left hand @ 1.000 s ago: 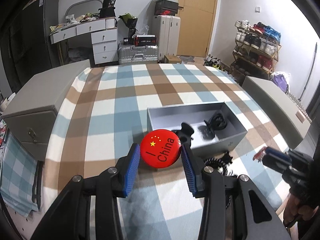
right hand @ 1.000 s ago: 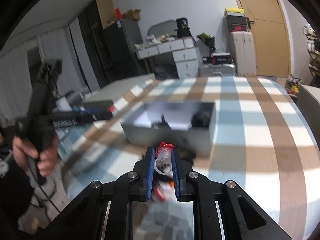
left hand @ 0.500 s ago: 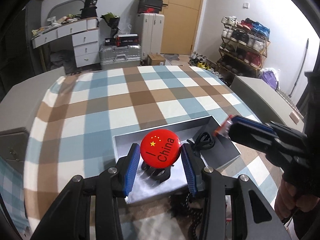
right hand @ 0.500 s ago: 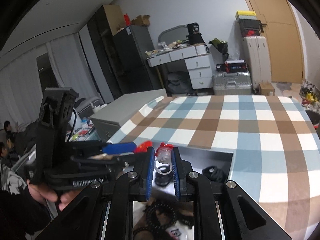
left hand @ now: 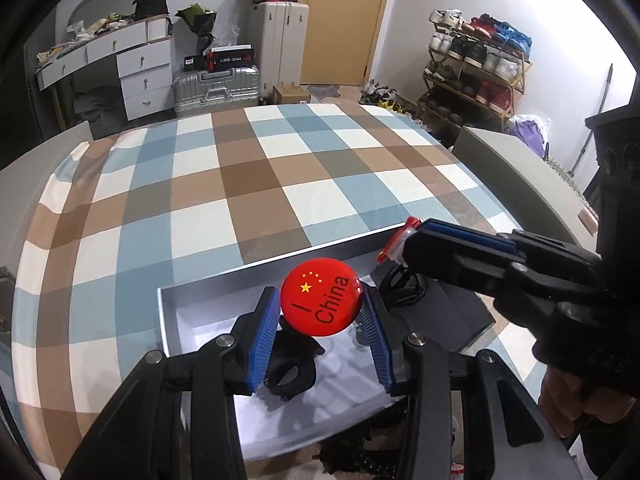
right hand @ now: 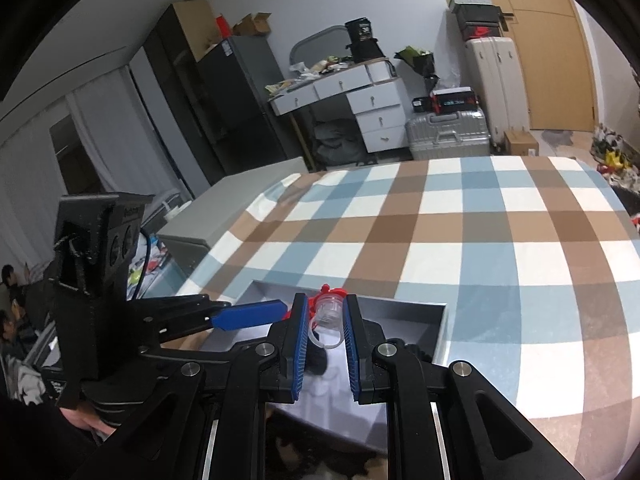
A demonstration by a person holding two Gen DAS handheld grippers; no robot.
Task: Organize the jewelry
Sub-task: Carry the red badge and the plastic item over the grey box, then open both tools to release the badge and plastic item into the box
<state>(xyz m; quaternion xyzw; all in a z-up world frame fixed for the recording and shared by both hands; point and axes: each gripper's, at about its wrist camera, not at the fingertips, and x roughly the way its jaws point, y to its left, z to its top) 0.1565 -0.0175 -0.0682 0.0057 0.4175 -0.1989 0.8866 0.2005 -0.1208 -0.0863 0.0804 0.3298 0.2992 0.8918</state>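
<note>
Your left gripper point(left hand: 322, 322) clamps the light, rigid, slippery badge point(left hand: 321, 304) edgewise; your right gripper point(right hand: 326, 338) pinches the brittle-looking clear ring point(right hand: 327, 320) over the tray point(left hand: 180, 320).

I count two grippers: my left gripper point(left hand: 322, 334) with one red round badge point(left hand: 321, 297) pinched between its blue pads, and my right gripper point(right hand: 325, 346) with one small clear plastic ring with a red top point(right hand: 327, 312) clamped between its pads. One open grey box point(left hand: 172, 320) sits on one checked blanket point(left hand: 248, 184). Inside the box I make out at least two black hair accessories point(left hand: 290, 368), though the dark shapes blur together. Further back I count two suitcases, one silver point(left hand: 216, 87) and one white point(left hand: 284, 40), one white desk point(left hand: 116, 64) and one shoe rack point(left hand: 472, 68).
</note>
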